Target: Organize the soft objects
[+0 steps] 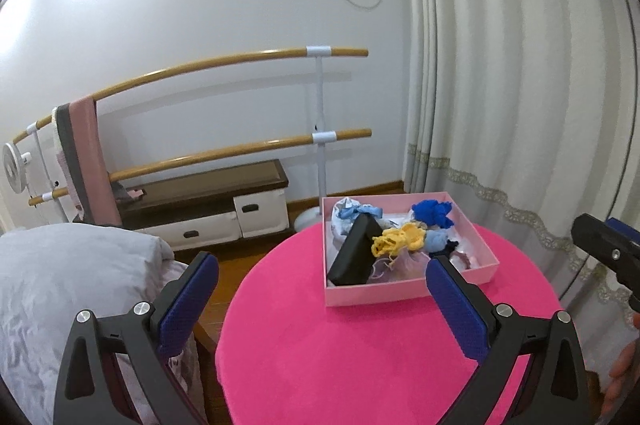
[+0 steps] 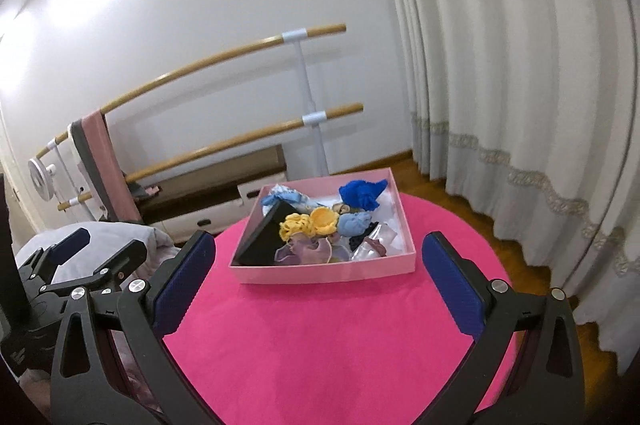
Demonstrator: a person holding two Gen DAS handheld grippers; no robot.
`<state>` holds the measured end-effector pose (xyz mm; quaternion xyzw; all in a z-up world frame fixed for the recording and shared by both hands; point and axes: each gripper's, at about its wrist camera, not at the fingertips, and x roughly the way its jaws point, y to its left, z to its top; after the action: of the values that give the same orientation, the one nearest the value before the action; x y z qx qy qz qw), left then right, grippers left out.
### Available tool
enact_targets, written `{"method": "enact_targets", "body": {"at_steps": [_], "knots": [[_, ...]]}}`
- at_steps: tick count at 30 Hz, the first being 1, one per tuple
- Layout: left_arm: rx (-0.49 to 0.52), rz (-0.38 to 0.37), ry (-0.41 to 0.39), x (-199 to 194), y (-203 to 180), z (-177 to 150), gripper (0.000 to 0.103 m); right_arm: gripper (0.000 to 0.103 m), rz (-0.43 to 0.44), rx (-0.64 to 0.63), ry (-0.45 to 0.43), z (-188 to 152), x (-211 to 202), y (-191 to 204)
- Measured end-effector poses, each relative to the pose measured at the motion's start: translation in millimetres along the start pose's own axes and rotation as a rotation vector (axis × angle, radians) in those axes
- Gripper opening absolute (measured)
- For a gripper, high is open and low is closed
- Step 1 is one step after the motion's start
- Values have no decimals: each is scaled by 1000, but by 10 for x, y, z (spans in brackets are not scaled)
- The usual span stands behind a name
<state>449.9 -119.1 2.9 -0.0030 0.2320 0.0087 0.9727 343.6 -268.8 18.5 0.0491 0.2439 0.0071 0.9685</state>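
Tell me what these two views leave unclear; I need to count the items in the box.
- Pink box floor, both views: covered by the piled scrunchies, so the count is unsure.
- Black case, both views: its far end is hidden under soft items.
- Clear item, right wrist view: too small to identify.
- Right gripper, left wrist view: cut by the frame edge.
- Pink table, both views: near rim hidden by gripper fingers.

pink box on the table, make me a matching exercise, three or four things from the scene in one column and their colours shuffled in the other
Things:
1. box
2. crocheted flower
3. table cover
4. wedge-shaped case

Colours:
A. yellow
B. black
C. pale pink
D. bright pink

Pairs: 1-C, 2-A, 3-D, 4-B
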Motion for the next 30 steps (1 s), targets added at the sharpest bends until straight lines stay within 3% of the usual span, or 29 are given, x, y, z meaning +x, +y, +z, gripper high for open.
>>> {"method": "enact_targets", "body": {"at_steps": [9,15,23,30], "knots": [[-14,-24,-91,-1292,142,-511,103,103,-60,-41,-113,-316,-899,231],[-11,-17,-142,-1878,148,-830,103,103,-83,-56,-166,-484,-1255,337],[-22,-24,-141,-2297,193,-1166,103,103,-92,-55,-211,-613,-1460,421],[-25,-33,-140,-2430,209,-1216,103,103,-85,-75,-210,-693,-1472,517]]}}
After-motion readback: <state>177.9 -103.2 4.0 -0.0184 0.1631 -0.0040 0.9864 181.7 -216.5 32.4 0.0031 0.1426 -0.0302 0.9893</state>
